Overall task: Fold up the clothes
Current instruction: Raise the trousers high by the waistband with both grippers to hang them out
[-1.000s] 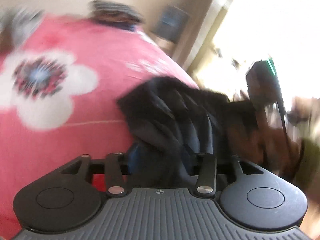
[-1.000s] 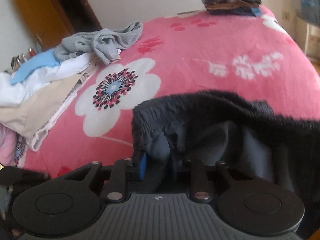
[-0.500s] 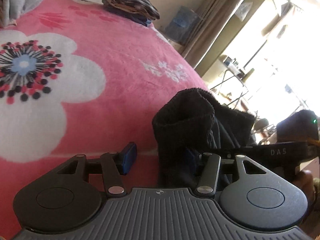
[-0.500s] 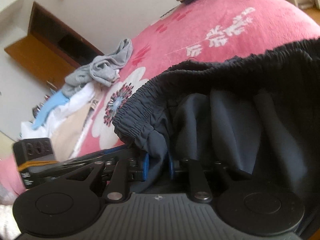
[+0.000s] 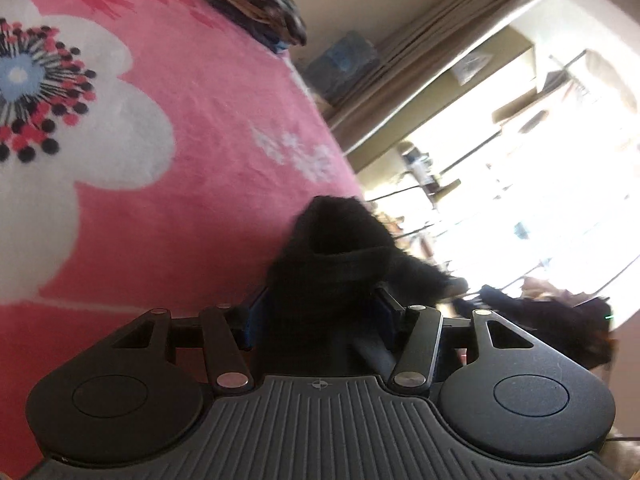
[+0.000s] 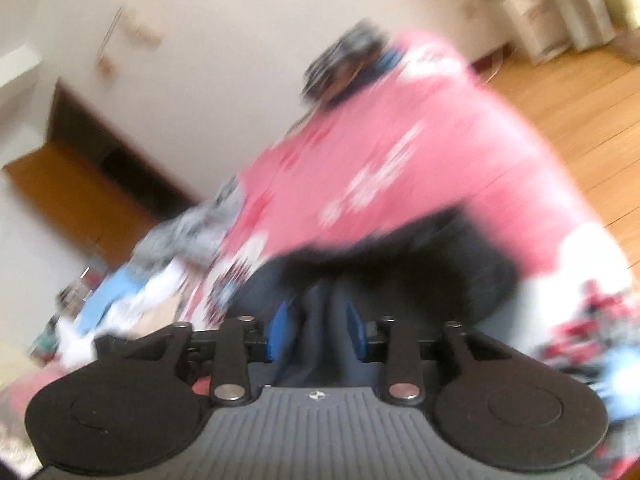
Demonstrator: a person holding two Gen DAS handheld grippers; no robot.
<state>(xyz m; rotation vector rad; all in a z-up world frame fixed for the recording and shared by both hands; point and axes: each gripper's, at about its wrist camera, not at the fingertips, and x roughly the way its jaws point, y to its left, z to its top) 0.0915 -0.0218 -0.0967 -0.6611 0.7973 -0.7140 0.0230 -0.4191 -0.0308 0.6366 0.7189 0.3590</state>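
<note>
A dark, black-grey pair of shorts [image 5: 336, 264] with an elastic waistband hangs bunched between the blue pads of my left gripper [image 5: 320, 312], above the pink flowered blanket [image 5: 208, 128]. The pads stand fairly wide with the thick bunch between them. In the blurred right wrist view, my right gripper [image 6: 318, 322] is shut on another part of the same dark garment [image 6: 400, 256], which drapes over the blanket [image 6: 400, 152].
A folded stack of clothes [image 5: 256, 4] lies at the far end of the bed. A pile of unfolded grey, white and blue clothes [image 6: 160, 272] lies to the left. Wooden floor [image 6: 580, 92] is beside the bed on the right.
Both grippers have swung and tilted with the dark shorts. The left jaws opened half a second ago and now hold a thick bunch. The right view has become blurred from motion.
</note>
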